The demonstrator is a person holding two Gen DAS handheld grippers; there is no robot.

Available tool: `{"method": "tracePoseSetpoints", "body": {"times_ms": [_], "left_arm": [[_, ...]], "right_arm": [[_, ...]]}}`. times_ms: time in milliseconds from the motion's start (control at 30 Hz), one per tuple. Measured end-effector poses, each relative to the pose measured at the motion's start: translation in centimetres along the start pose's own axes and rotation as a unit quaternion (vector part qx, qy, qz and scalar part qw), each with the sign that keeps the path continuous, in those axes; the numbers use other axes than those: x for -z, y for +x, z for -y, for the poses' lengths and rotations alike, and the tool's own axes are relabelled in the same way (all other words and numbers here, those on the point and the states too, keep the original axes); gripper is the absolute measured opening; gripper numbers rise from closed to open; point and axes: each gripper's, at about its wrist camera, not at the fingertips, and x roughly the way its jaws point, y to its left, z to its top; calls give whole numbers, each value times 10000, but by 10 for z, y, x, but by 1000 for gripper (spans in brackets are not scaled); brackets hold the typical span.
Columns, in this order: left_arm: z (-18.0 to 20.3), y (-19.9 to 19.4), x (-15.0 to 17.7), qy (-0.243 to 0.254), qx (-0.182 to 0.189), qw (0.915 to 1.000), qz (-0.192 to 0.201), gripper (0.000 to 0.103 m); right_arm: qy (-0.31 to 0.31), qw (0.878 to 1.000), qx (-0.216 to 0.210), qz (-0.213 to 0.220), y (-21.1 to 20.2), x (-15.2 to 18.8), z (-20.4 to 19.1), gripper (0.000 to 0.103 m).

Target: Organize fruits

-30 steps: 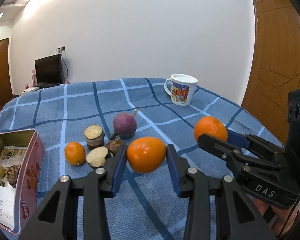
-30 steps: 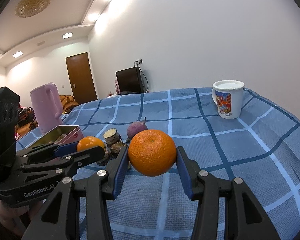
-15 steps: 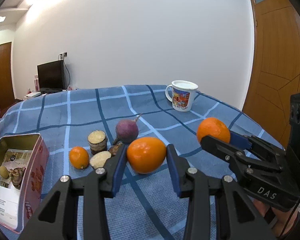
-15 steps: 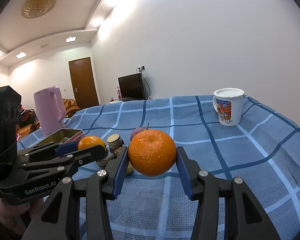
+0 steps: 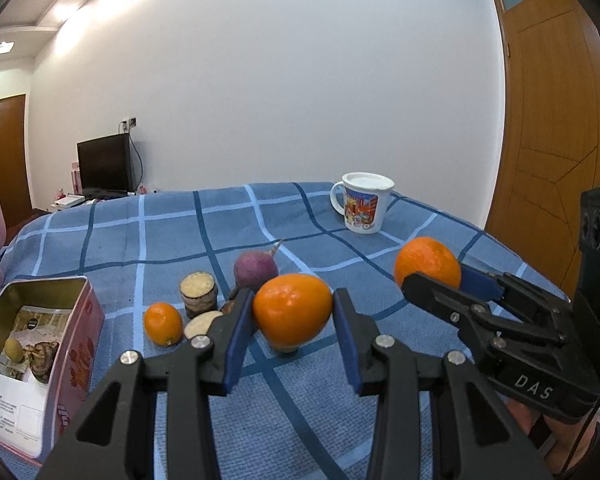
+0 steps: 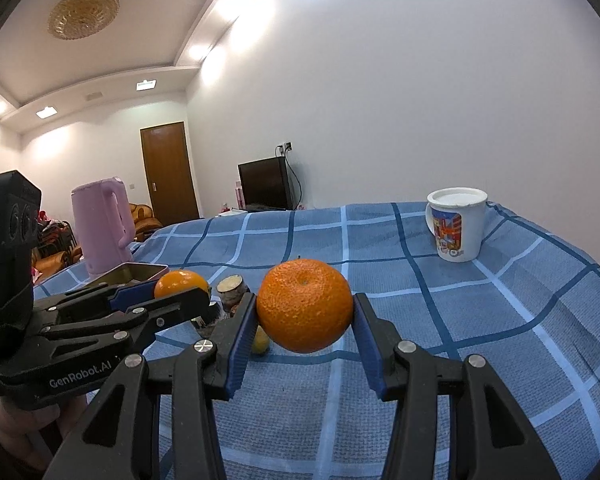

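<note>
A blue woven tablecloth with a pale and dark check (image 5: 172, 232) covers the whole surface. At its near left stands an open rectangular pink metal tin (image 5: 76, 344) with a shiny inner wall; at the far right stands a white ceramic mug with a colourful print (image 5: 363, 208).

The left gripper (image 5: 293, 320) is clenched on a smooth, glossy oval orange fruit (image 5: 293, 311), held clear of the cloth, its long axis running left to right between the blue pads (image 5: 236, 336). The right gripper (image 6: 305, 316) grips a round, dimpled orange mandarin (image 6: 305, 305), stem dimple facing up and toward the camera.

On the cloth, just beyond the left gripper, lies a cluster — a purple round radish (image 5: 256, 269) with its root tip pointing up and right, a rough cut stump-shaped piece (image 5: 198, 295) with a pale grainy top, and a small oval orange kumquat (image 5: 163, 323).
</note>
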Motion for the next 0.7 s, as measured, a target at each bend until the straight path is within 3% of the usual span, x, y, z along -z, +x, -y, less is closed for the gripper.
{"method": "tracePoseSetpoints", "body": {"times_ms": [700], "left_arm": [[-4,-13,2,-18,-118,9992,378,42]], "right_arm": [[-209,9991,38,372,-16,2,-8,49]]}}
